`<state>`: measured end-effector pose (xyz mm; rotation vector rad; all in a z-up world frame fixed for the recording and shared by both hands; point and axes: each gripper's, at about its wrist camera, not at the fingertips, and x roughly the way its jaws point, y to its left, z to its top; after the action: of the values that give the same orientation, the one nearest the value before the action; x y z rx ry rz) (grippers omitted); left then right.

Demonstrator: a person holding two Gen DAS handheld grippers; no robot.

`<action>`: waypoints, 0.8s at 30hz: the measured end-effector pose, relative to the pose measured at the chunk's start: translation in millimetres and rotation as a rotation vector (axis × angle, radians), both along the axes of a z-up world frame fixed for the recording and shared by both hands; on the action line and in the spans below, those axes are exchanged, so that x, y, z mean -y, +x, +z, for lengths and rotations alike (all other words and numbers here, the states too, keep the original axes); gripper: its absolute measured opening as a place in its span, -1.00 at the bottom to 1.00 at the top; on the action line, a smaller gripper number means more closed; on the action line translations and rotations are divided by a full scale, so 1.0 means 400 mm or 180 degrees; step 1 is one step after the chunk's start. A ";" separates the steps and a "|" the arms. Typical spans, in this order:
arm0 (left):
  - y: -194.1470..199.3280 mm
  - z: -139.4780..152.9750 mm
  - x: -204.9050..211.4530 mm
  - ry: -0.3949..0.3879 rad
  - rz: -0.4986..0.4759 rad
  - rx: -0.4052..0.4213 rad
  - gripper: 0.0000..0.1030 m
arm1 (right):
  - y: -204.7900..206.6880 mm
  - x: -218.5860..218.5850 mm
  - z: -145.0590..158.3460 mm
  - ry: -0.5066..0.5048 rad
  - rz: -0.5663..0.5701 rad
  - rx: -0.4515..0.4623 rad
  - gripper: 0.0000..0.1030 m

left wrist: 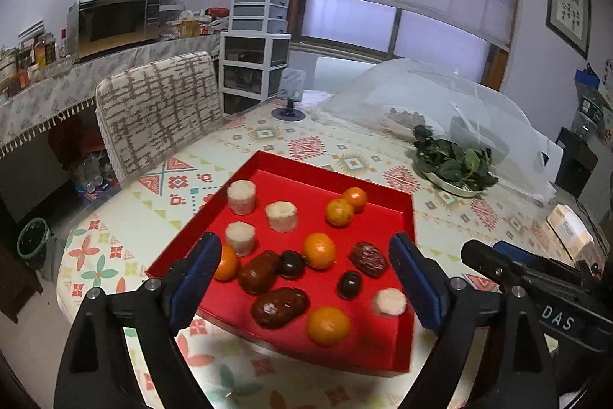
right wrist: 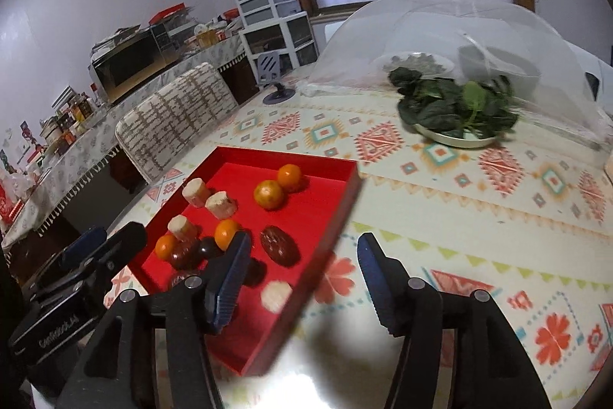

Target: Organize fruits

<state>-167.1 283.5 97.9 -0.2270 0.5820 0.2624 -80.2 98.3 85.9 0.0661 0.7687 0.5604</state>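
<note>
Left gripper (left wrist: 302, 255) open above red tray (left wrist: 406, 213); plate of greens (right wrist: 456, 140) clearer right.

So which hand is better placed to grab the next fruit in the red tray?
Probably the left. The left gripper hangs open directly over the fruit in the red tray, an orange between its fingers' line. The right gripper straddles the tray's edge, mostly over tablecloth.

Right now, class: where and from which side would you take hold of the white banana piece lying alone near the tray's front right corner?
Grip the banana piece across its rounded sides, coming from above. It is a short stub with bare red tray floor around it, though the tray wall stands close on its right, so probably set the gripper front to back.
</note>
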 end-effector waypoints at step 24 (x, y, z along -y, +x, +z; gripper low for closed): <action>-0.069 0.059 0.246 0.0423 -0.0187 0.0112 0.79 | -0.152 0.234 0.013 0.0106 -0.0251 0.0216 0.36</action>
<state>-194.7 185.0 121.6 -0.0857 0.5334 0.2387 -141.2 4.7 91.0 0.1071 0.6877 0.4980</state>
